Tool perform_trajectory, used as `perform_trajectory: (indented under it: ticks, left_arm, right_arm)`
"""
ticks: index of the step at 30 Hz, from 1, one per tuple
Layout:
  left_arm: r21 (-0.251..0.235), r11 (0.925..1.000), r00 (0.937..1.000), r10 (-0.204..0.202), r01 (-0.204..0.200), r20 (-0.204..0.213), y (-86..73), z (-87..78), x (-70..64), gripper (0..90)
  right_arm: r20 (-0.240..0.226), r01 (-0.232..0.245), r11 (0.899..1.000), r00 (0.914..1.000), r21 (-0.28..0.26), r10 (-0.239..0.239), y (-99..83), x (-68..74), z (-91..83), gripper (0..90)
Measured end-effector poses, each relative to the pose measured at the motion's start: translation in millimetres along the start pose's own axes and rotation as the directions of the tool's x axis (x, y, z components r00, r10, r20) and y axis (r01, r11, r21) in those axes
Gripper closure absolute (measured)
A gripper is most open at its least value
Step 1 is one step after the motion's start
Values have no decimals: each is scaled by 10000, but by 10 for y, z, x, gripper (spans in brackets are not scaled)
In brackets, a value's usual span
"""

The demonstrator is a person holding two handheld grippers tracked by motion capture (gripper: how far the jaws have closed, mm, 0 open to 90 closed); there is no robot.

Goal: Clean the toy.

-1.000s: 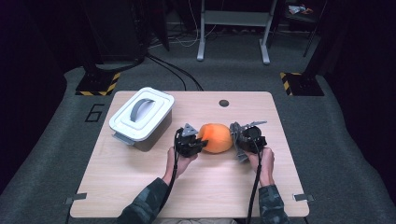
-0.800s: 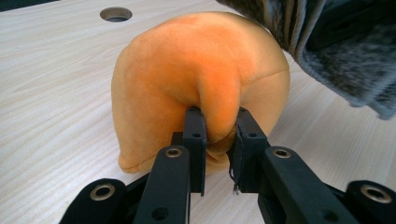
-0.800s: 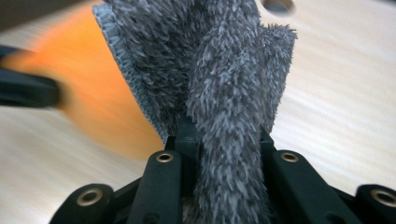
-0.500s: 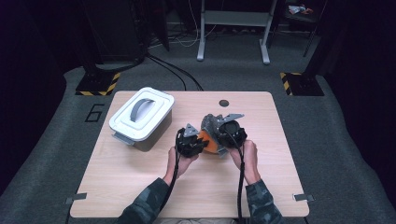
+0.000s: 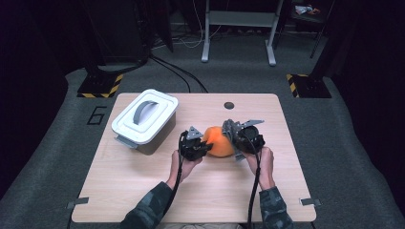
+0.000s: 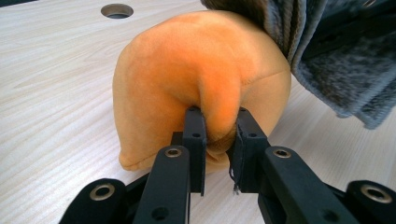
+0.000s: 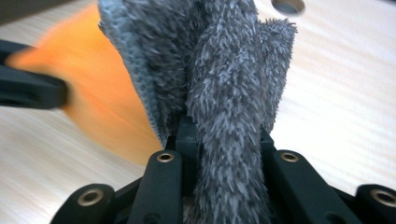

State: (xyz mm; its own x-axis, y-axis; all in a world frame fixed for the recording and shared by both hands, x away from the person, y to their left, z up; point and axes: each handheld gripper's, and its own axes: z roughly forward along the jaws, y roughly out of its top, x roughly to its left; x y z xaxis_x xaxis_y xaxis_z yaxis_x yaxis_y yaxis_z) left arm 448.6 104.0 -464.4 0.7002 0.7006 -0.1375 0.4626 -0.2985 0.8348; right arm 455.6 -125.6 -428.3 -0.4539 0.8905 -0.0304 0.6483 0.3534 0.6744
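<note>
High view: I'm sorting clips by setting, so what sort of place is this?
Probably a lab or studio bay set up for recording, not a home. A lone wooden table stands on grey carpet marked with a number 6, hazard-striped stand bases flank it, and cables run across the floor.

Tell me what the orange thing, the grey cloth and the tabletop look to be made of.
Orange thing: soft plush fabric, seemingly stuffed; short velvety nap, a seam, and a fold that dents where the left gripper pinches it.
Grey cloth: probably microfibre or terry; long fuzzy pile.
Tabletop: pale wood or wood-look laminate; printed-looking grain, matte.
</note>
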Motion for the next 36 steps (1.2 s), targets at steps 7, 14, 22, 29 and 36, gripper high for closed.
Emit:
perform_trajectory:
  ticks: [7,14,22,29,36]
  left_arm:
    - [-2,10000,10000,-26,26,9,-3,8,0,779]
    - [-3,10000,10000,-83,83,41,-13,7,13,778]
    - [-9,10000,10000,-26,26,42,-12,2,21,777]
    - [-10,10000,10000,-68,68,68,-11,-3,27,774]
    - [-13,10000,10000,-43,43,-8,-9,-1,21,771]
  right_arm:
    - [-2,-726,9962,9974,474,727,-172,-225,210,731]
    - [122,-1170,9868,9931,1115,1164,-275,-323,452,731]
    - [134,-1190,9821,9929,1457,1183,-314,-346,559,731]
    - [353,-1068,9939,9938,277,1058,-225,-353,208,732]
    - [-422,-328,9973,9987,-658,301,8,-38,-85,733]
